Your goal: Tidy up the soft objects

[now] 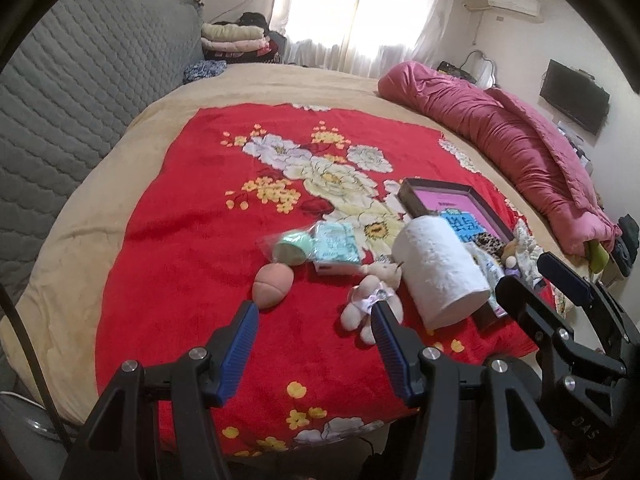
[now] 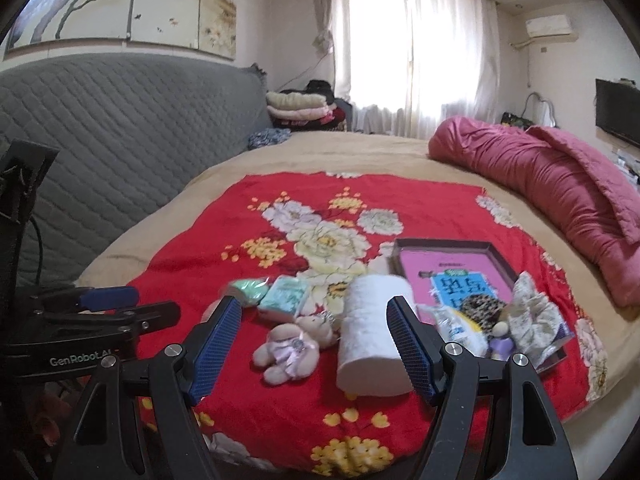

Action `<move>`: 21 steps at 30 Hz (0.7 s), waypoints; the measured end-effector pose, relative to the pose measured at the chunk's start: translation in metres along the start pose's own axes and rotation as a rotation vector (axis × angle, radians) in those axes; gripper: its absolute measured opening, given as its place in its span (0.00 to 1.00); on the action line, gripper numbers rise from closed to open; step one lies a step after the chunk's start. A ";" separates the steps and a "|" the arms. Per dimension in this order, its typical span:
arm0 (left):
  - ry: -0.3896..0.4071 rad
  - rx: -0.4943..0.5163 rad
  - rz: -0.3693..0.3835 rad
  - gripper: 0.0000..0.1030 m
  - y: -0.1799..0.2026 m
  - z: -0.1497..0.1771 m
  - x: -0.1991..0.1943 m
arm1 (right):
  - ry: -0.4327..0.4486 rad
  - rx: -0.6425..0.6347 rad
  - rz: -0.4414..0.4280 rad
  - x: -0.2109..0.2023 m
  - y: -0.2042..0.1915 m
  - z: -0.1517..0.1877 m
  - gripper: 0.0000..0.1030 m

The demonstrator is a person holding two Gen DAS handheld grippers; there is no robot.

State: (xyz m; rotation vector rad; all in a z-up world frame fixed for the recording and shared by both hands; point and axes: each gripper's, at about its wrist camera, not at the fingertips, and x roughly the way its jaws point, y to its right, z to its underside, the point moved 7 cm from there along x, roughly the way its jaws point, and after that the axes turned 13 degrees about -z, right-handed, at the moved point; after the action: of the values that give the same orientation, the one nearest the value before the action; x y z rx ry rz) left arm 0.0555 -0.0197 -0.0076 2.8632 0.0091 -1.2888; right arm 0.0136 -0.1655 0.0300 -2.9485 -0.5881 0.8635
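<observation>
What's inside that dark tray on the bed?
The tray holds a pink book, a blue packet, a leopard-print thing and a frilly cloth. Whatever lies beneath them is hidden.

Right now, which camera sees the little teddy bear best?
The right wrist view. There the teddy bear lies in full sight between the open gripper fingers, face and ribbon showing. In the left wrist view the teddy bear is partly hidden behind one blue finger of the left gripper.
</observation>
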 end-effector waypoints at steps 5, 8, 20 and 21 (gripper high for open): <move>-0.029 -0.012 -0.003 0.56 -0.007 0.009 0.016 | -0.059 0.021 -0.016 0.018 -0.003 0.013 0.74; -0.042 -0.020 -0.006 0.56 -0.012 0.013 0.024 | -0.093 0.024 -0.025 0.030 -0.006 0.022 0.74; -0.108 -0.099 0.000 0.56 -0.040 0.020 0.065 | -0.191 0.015 -0.070 0.074 -0.023 0.051 0.74; -0.116 -0.108 0.005 0.56 -0.041 0.019 0.069 | -0.197 0.016 -0.073 0.078 -0.023 0.053 0.74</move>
State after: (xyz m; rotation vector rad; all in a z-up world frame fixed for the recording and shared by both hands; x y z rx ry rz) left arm 0.0866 0.0213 -0.0721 2.6939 0.0692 -1.4048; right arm 0.0381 -0.1211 -0.0527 -2.8278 -0.6878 1.1530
